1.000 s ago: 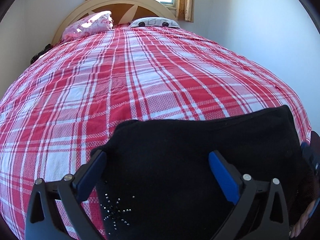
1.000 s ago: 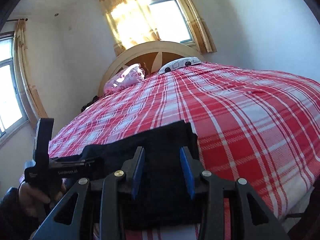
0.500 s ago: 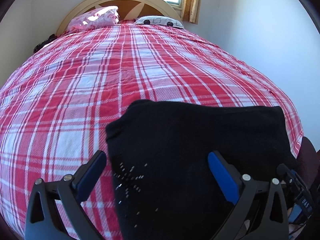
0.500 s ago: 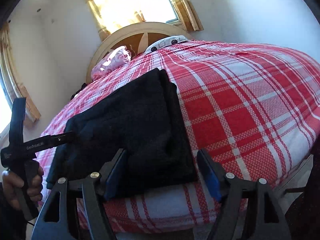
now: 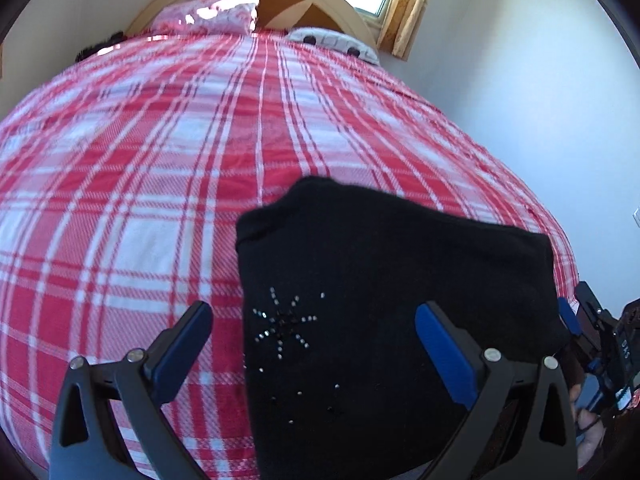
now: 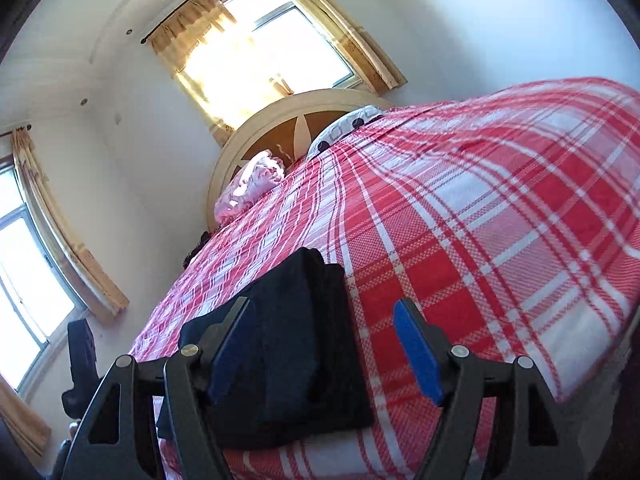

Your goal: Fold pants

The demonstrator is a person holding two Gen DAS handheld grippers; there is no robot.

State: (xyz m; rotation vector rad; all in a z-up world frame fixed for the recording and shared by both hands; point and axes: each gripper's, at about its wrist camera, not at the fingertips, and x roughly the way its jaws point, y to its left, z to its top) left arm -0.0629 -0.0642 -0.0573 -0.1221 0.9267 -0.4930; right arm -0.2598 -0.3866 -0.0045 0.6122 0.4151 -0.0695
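Observation:
The black pants lie folded in a thick rectangle on the near edge of the bed, with a starburst of small studs on top. In the right wrist view the pants show as a stacked pile of layers. My left gripper is open and empty, hovering just above the near part of the pile. My right gripper is open and empty, at the pile's right end. The right gripper also shows at the left wrist view's right edge.
The bed has a red and white plaid cover. A pink pillow and a white patterned pillow lie by the arched headboard. White walls stand close on the right. Curtained windows are behind the headboard.
My right gripper opened and let go of the pants, which now rest folded on the bed. Both grippers have drawn back a little from the pile.

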